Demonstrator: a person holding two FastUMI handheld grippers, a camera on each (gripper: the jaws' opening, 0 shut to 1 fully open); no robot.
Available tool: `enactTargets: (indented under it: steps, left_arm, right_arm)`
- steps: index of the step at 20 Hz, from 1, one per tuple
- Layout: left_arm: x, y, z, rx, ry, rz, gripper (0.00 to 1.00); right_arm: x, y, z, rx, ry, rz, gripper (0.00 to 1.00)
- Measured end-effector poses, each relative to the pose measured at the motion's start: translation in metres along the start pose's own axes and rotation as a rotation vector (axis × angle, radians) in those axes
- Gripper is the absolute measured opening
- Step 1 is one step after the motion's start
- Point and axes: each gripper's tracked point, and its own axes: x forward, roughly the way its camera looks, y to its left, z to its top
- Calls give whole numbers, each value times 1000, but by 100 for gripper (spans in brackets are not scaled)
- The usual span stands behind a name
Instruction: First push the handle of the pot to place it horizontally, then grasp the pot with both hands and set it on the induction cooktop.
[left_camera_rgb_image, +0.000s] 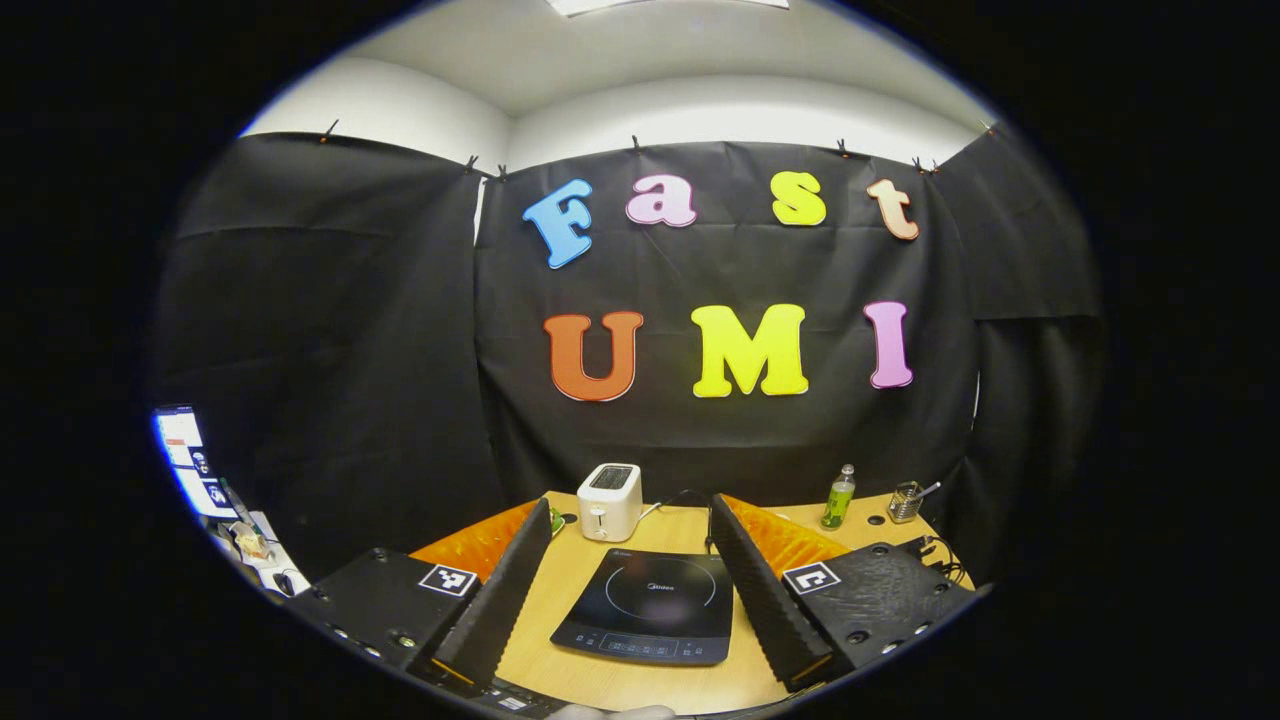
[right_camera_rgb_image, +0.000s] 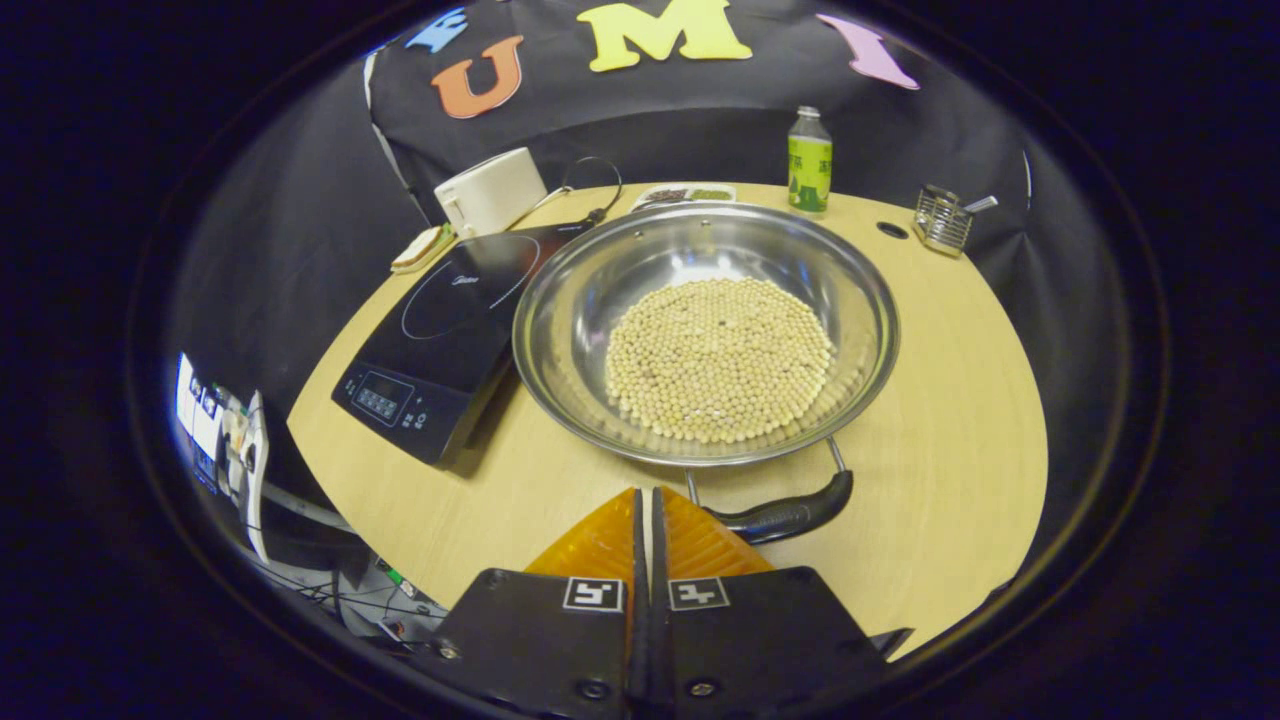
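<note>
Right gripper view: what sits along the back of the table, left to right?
Toaster → green bottle → wire holder. The induction cooktop and the pot lie nearer, in front of that row, so they are left out of the order.

Table: near edge free, back edge cluttered

Bare wood right of the pot (right_camera_rgb_image: 705, 330); induction cooktop (right_camera_rgb_image: 450, 330) touches its left rim. Toaster (right_camera_rgb_image: 490, 190), bottle (right_camera_rgb_image: 809, 160), wire holder (right_camera_rgb_image: 940, 220) line the back edge. Pot handle (right_camera_rgb_image: 790, 515) lies toward the near edge.
</note>
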Motion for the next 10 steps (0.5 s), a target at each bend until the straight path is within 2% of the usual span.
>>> enactTargets:
  steps: [1,2,6,8,10]
  left_arm:
    - [2,-2,-1,-1,5,-7,96]
    - [4,-4,-1,-1,6,-13,95]
    - [6,-11,-1,9,5,-27,96]
    - [9,-13,-2,5,13,-30,95]
    - [8,-14,-3,0,18,-31,96]
  right_arm:
    - [-1,-5,-1,13,-1,-3,4]
    - [-2,-11,0,24,-2,-9,0]
    - [-7,-33,1,48,-10,-36,0]
    - [-8,-42,3,76,-12,-36,4]
    - [-9,-52,4,77,-13,-47,1]
